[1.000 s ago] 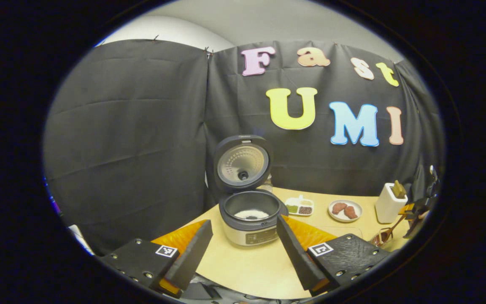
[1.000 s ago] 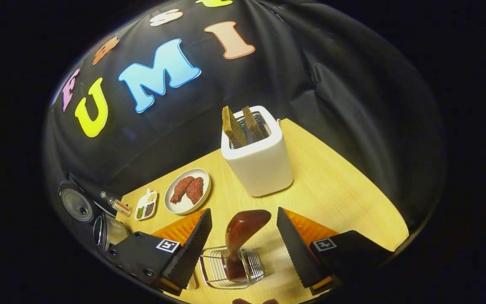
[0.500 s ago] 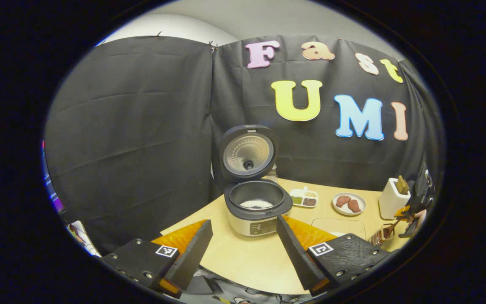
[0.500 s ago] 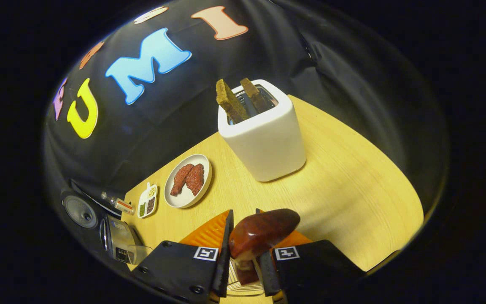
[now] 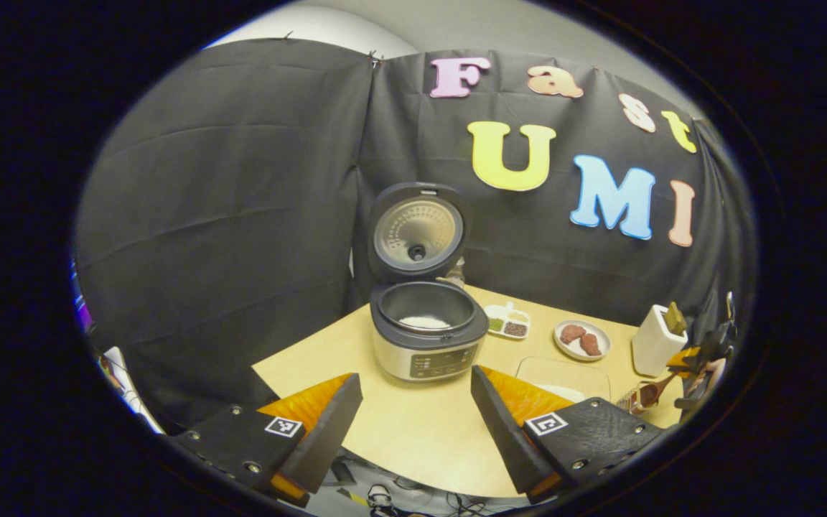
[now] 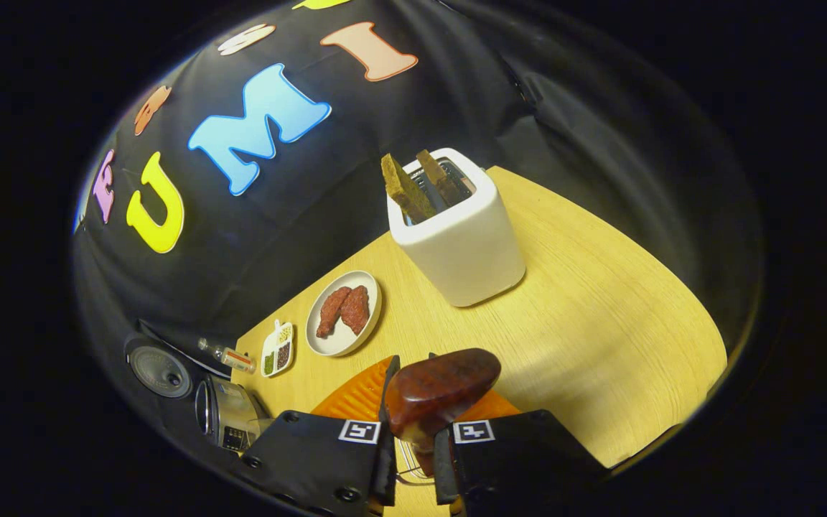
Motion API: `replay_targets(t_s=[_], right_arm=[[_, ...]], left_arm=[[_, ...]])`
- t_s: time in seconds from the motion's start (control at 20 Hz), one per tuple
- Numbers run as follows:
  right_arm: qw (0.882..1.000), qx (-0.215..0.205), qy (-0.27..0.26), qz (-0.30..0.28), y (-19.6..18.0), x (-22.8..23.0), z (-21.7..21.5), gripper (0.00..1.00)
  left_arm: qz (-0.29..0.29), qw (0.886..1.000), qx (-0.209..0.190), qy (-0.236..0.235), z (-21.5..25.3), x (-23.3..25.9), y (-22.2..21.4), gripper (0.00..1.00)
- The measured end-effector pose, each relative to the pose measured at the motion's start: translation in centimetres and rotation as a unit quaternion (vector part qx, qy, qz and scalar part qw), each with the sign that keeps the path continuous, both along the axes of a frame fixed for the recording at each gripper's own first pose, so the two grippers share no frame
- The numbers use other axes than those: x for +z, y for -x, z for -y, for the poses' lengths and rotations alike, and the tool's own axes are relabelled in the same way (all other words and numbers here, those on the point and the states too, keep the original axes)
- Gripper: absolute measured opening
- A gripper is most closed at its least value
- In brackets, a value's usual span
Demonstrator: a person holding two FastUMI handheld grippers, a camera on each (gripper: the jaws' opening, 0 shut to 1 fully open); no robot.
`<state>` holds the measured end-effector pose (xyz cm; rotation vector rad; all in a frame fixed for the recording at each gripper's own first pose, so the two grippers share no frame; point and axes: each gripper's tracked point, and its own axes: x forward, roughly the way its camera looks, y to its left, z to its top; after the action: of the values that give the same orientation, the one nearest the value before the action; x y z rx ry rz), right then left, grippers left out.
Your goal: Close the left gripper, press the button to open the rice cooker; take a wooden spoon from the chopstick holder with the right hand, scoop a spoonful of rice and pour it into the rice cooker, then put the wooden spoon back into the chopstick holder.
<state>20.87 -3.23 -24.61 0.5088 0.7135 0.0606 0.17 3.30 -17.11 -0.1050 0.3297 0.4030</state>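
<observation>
Since a second ago the right gripper [image 6: 411,459] has gone from fingers wide around the wooden spoon [image 6: 441,391] to clamped on its stem; left gripper [image 5: 413,424] has pulled back from the rice cooker [image 5: 424,337], fingers spread wide and holding nothing

Step in hand, as I read it: spoon grasped, lift out of the chopstick holder [image 6: 405,463] starting. Wire holder sits just below the right fingers, spoon bowl sticks up just past the fingertips

Next move probably: pull straight up till the stem clears the wire rim, then swing toward the rice. I take the shallow tray [image 5: 563,375] just beyond the left gripper's right finger to be the rice, can't confirm

Cooker lid is up, pot straight ahead between the left fingers. Toaster [image 6: 456,230] well ahead of the right fingers, bare table [image 6: 600,337] around it. Table edge runs close under the left fingers
</observation>
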Motion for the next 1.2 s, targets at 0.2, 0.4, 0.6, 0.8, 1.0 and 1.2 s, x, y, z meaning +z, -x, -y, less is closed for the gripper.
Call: replay_targets(t_s=[0.2,0.4,0.6,0.8,1.0,1.2], right_arm=[[0.999,-0.035,-0.005,0.020,2.2,3.3,0.7,0.23],[0.996,-0.081,-0.003,0.047,4.2,6.9,1.4,0.23],[0.989,-0.130,0.013,0.069,7.4,9.6,2.1,0.23],[0.981,-0.172,0.035,0.080,11.3,10.8,2.1,0.23],[0.977,-0.199,0.002,0.070,14.5,11.2,-0.3,0.22],[0.980,-0.184,-0.008,0.077,15.4,11.9,-4.8,0.23]], left_arm=[[0.011,0.998,-0.053,-0.010,-0.3,1.6,-3.8,0.96],[0.019,0.994,-0.106,-0.002,-1.1,2.2,-6.3,0.97],[0.011,0.989,-0.146,0.013,-3.4,1.2,-8.8,0.96],[0.011,0.984,-0.175,0.029,-6.4,0.8,-10.3,0.96],[0.018,0.977,-0.209,0.030,-8.1,0.8,-11.4,0.97],[0.026,0.973,-0.229,0.031,-9.6,0.7,-11.7,0.97]])
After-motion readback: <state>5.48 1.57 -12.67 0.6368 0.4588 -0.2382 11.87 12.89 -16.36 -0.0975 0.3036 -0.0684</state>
